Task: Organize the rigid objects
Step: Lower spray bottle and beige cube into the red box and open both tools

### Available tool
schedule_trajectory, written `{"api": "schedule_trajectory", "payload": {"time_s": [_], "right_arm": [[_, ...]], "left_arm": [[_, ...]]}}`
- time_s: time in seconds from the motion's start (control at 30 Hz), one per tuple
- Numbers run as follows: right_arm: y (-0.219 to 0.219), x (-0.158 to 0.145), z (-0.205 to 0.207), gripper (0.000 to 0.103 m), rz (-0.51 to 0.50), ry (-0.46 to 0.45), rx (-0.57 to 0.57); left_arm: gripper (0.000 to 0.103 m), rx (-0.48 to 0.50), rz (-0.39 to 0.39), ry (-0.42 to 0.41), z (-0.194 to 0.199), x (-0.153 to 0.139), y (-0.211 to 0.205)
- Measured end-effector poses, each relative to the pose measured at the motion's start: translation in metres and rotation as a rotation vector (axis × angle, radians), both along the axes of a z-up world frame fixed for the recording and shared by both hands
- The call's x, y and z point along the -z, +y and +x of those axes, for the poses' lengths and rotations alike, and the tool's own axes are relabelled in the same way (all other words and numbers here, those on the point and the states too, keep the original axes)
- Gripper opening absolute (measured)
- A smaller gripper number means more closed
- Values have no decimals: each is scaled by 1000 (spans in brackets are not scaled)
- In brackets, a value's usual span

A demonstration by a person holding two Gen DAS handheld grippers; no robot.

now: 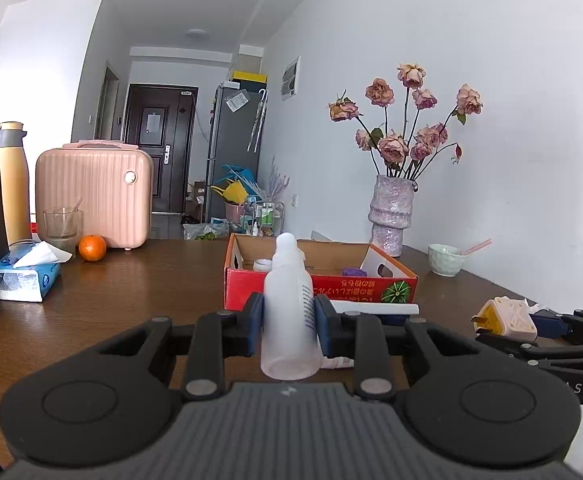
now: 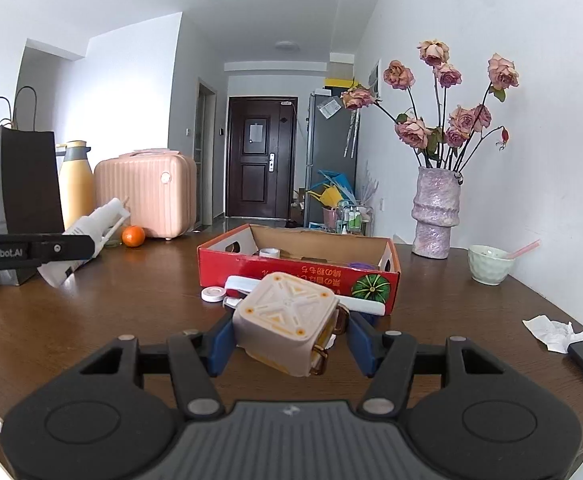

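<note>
Clamped upright in the left hand-held gripper (image 1: pixel 287 320), the spray bottle (image 1: pixel 289 304) faces the red box (image 1: pixel 319 284) at twelve o'clock, while the right hand-held gripper (image 2: pixel 289 338) holds the plug adapter (image 2: pixel 287 320) equally near.

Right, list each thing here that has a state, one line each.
left gripper: shut on the spray bottle
spray bottle: upright, held
right gripper: shut on the plug adapter
plug adapter: tilted, held
red box: open-topped, on the table
glass: upright
green bowl: upright, straw inside
vase: upright, holding roses
</note>
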State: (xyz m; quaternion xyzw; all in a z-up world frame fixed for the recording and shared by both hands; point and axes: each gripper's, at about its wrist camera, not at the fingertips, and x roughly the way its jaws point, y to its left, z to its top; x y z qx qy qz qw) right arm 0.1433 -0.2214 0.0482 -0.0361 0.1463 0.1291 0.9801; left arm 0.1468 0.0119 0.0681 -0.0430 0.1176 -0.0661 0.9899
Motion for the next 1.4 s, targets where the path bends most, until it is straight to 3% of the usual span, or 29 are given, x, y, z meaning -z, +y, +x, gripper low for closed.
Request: {"api": "schedule_trajectory", "payload": {"time_s": [0.13,0.27,0.37,0.53,0.6,0.73,0.9,1.1,1.23,1.33,1.4], "right_arm": [[0,-6,18,59,-12,6,-18],[-4,-21,59,59,0,15,-36],[-4,-36,102,59,-11,13,-47],[-7,-59,193,59,2,83,-77],[-6,-67,234,59,-10,120,-86],[1,-75,319,59,-11,226,-99],[21,-50,412,59,-109,334,-78],[38,14,499,59,-127,496,-59],[47,41,524,59,-224,555,-40],[46,46,531,58,-220,572,-42],[47,46,532,60,-236,569,-25]], "left_arm": [[28,68,-39,5,21,-12,5],[28,100,-84,11,71,-32,10],[28,106,-73,-1,113,-47,6],[28,105,-59,3,191,-75,-2],[28,130,-67,31,226,-85,-6],[28,182,-84,170,309,-93,-15],[28,188,-79,375,414,-61,-30],[28,153,-53,612,504,15,-43],[29,154,-19,679,525,50,-46],[30,145,-22,681,532,57,-43],[45,133,-19,681,530,56,-42]]}}
